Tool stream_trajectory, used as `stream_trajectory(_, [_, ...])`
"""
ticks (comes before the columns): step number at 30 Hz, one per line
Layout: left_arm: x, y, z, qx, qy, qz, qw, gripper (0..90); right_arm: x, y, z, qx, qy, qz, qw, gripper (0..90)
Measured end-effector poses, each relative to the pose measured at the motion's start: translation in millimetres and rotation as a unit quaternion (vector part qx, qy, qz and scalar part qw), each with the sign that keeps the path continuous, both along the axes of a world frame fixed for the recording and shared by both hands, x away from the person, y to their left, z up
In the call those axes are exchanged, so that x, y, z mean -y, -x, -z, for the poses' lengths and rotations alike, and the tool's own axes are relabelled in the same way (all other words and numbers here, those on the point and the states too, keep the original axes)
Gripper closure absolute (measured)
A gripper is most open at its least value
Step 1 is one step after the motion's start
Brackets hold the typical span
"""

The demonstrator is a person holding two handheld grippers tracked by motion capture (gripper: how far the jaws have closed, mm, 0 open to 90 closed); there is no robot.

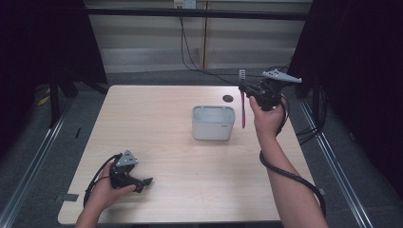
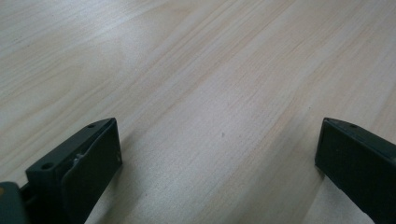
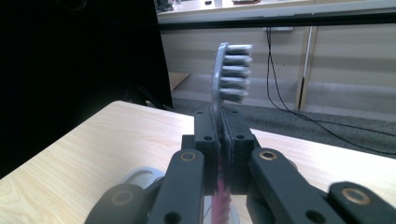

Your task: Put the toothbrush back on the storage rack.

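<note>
My right gripper is shut on a toothbrush and holds it upright, above the table just right of a grey rectangular cup. The brush has a pink handle that hangs down and a grey bristled head on top; in the right gripper view the head rises above the closed jaws. My left gripper rests low near the table's front left, open, with nothing between its fingers but bare wood.
A light wooden table carries a small dark round spot behind the cup. Black cables run along the floor beyond the far edge. Dark curtains and metal rails flank both sides.
</note>
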State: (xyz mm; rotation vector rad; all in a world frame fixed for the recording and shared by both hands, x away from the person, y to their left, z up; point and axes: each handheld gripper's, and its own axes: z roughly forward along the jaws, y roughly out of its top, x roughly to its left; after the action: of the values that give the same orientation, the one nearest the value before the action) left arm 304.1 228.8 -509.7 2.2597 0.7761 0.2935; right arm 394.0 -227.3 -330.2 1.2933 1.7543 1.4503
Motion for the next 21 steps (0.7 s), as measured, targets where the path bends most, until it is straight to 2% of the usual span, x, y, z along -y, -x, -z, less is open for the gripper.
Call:
stream_trajectory(7, [0.0, 0.0, 0.0, 0.001, -0.001, -0.001, 1.0000, 0.0, -2.5, -3.1, 0.2, 0.010, -0.005, -0.002, 0.9999, 86.6])
stream_trajectory(21, [0.7, 0.4, 0.4, 0.000, 0.004, -0.004, 1.0000, 0.0, -13.6, -13.4, -2.2, 0.009, 0.002, -0.012, 0.9999, 86.6])
